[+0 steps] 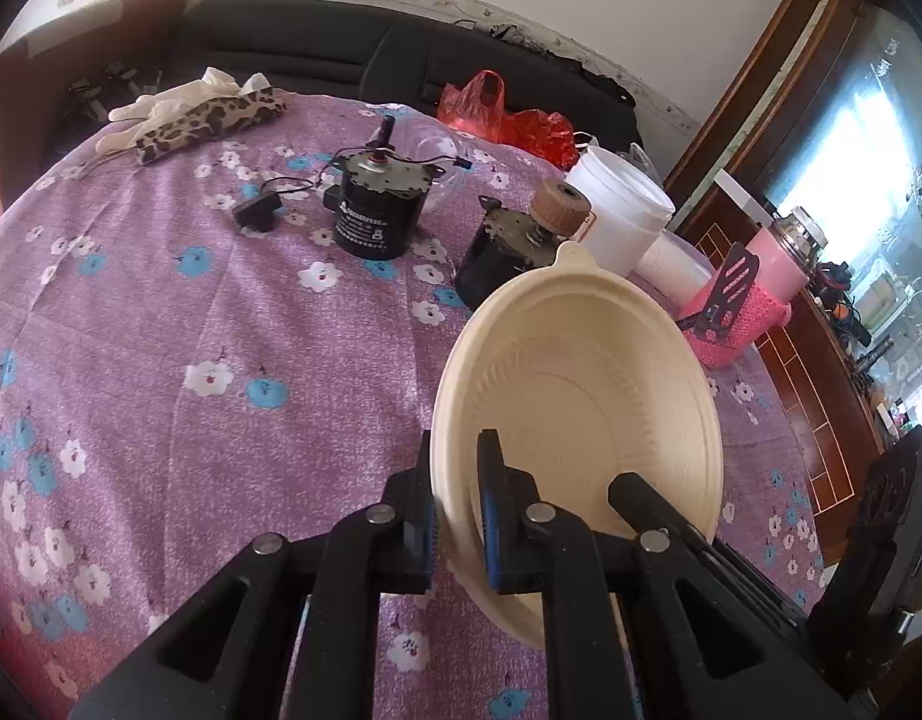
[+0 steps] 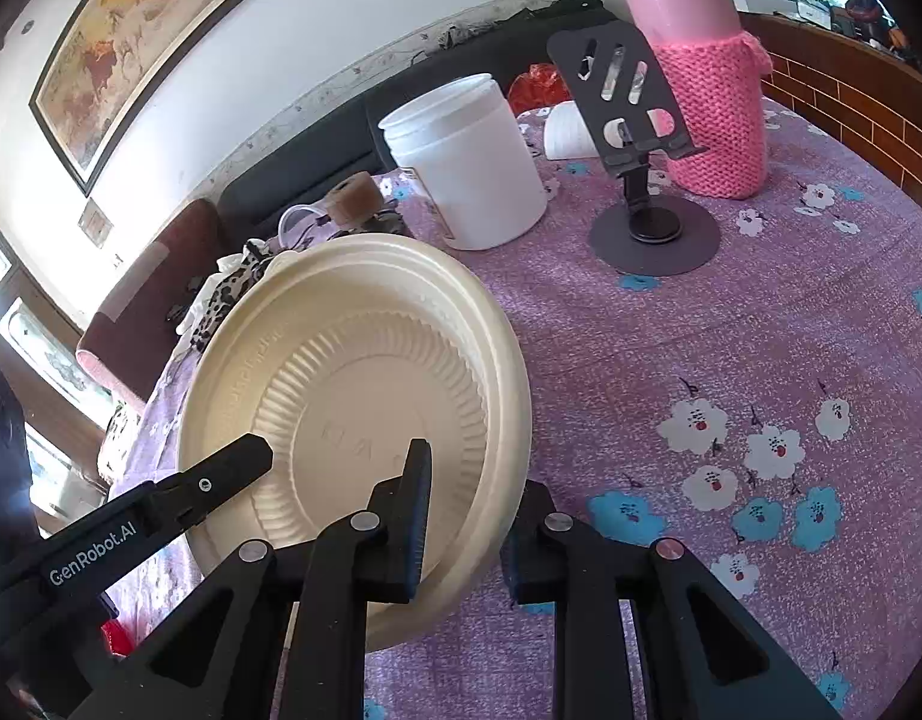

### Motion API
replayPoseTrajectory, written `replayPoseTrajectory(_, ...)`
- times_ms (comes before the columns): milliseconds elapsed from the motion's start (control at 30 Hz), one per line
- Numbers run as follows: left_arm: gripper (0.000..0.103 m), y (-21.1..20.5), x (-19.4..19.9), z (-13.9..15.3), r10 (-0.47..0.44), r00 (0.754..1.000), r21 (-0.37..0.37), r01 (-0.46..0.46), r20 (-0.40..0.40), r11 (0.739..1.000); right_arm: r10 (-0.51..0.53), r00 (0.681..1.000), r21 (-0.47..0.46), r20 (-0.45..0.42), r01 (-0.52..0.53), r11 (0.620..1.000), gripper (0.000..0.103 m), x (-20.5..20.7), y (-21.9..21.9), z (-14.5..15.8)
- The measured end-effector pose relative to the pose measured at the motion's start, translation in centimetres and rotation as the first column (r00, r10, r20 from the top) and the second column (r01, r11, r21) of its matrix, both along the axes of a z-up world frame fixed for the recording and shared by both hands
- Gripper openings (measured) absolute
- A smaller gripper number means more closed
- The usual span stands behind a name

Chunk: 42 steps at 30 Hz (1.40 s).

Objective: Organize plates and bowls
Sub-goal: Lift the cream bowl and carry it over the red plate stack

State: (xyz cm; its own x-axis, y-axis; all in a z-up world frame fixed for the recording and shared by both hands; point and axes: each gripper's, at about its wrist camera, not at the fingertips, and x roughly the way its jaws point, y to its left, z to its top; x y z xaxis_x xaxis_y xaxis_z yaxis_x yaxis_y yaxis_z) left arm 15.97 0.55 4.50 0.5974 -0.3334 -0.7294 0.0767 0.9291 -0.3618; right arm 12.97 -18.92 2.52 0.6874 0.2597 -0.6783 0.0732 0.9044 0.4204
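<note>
risk: cream bowl gripped on opposite rims by left gripper and right gripper, tilted above purple tablecloth; uneven pull could bend thin rim or let it slip | fingers: both narrow, pinching rim | containers: bowl empty; white tub contents hidden

"GenRobot.AI" is read in white on the black left gripper; embossed lettering on the bowl cannot be made out.
</note>
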Motion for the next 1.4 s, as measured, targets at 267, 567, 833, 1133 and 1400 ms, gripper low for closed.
replayPoseTrajectory(267,0.011,4.2,-3.8,2.0,0.087,0.996,0.002,-0.087,0.028,0.996,0.117,0.992,-0.031,0.050,-0.115,0.993,0.022,-2.4,3.8,1.8)
replayPoseTrajectory(567,0.011,8.0,-11.0,6.2,0.159,0.977,0.058,-0.169,0.145,0.984,0.208,0.967,-0.096,0.150,-0.196,0.976,0.023,-8.1,9.1,6.0)
replayPoseTrajectory(833,0.011,10.7,-17.2,8.4,0.186,0.959,0.049,-0.201,0.215,0.978,0.251,0.950,-0.076,0.184,-0.241,0.968,0.023,-12.8,11.3,8.2)
replayPoseTrajectory(1133,0.012,14.9,-23.0,10.0,0.251,0.931,0.066,-0.278,0.266,0.958,0.330,0.920,-0.091,0.210,-0.318,0.944,0.023,-16.7,16.0,10.0)
replayPoseTrajectory(1400,0.013,18.7,-26.2,10.3,0.331,0.888,0.117,-0.383,0.318,0.916,0.411,0.885,-0.128,0.218,-0.391,0.911,0.023,-18.7,21.3,10.8)
